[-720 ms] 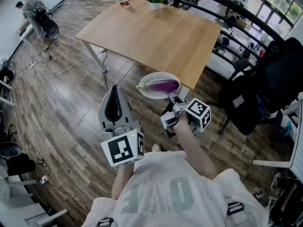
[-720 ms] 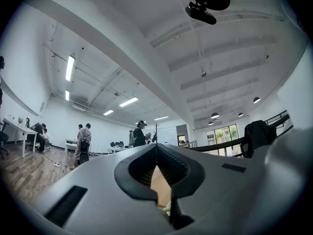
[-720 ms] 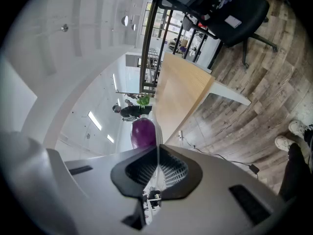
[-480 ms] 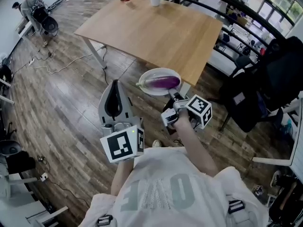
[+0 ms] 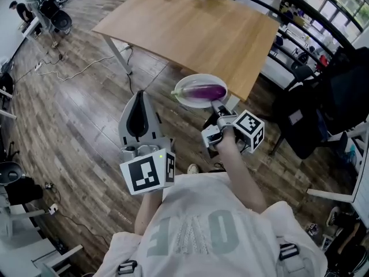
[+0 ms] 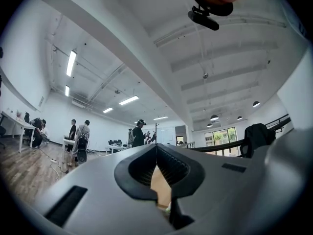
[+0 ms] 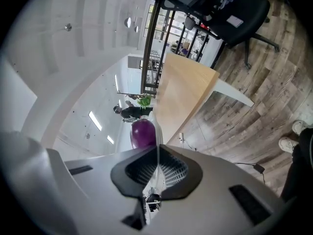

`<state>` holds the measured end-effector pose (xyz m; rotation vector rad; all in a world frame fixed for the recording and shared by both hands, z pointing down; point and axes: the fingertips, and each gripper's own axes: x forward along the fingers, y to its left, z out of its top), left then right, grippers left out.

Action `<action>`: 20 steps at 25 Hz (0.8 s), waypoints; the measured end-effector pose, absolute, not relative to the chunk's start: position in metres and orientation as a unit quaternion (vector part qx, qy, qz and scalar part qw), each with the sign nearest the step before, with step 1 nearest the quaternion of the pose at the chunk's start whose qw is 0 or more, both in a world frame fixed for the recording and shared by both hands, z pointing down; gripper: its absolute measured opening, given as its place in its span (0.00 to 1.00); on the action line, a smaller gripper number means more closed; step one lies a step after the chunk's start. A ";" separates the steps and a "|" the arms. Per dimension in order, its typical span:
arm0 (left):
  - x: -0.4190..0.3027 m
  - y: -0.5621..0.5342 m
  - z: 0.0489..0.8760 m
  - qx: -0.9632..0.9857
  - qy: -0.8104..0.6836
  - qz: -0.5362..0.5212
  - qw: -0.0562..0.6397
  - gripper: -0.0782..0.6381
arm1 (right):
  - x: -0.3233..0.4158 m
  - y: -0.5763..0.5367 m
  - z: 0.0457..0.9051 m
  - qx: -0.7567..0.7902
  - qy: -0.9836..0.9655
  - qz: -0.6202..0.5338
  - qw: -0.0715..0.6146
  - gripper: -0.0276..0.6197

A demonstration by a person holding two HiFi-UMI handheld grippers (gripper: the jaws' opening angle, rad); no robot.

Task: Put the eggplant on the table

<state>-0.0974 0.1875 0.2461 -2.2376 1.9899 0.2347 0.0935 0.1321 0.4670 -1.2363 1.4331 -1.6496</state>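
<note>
Right gripper (image 5: 218, 108): clenched on the near rim of a white plate (image 5: 185, 85). The right gripper view shows the thin plate edge pinched between the jaws.

Eggplant (image 5: 206, 91): purple, lying lengthwise on the plate, greenish stem end toward the left. It rides on the plate only, and nothing else touches it.

Plate: held in the air at the near right corner of the wooden worktop (image 5: 190, 27). It partly overlaps the near edge in the head view. I cannot tell how far it is above the surface.

Left gripper (image 5: 139, 97): left of the plate and apart from it, over the wood floor (image 5: 81, 114), jaws together with nothing in them.

Judgement: the step in hand is carrying the loaded plate to the worktop, and it has not been set down yet.

How to do it well:
- Keep the plate level. The grip is a one-sided pinch on the rim, so the far side will tend to sag, and a rounded eggplant would roll that way.
- Move slowly, far and left, so the plate comes well in from the corner before it goes down.
- Lower it flat until the base rests fully on the worktop, and only then let go.
- Keep the free left gripper ready to steady the plate's left rim if it tips.

Risk: a release too near the edge, with the plate overhanging.
</note>
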 end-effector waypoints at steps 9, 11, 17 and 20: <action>-0.132 0.162 0.257 -0.738 0.668 0.076 0.056 0.12 | 0.090 0.110 0.476 -0.487 0.529 -0.622 0.311 0.08; -0.137 0.158 0.257 -0.738 0.668 0.077 0.053 0.12 | 0.090 0.107 0.477 -0.493 0.527 -0.621 0.307 0.08; -0.154 0.135 0.256 -0.732 0.675 0.083 0.051 0.12 | 0.085 0.072 0.472 -0.492 0.529 -0.617 0.311 0.08; -0.158 0.112 0.264 -0.727 0.681 0.077 0.049 0.12 | 0.083 0.047 0.471 -0.491 0.537 -0.614 0.306 0.08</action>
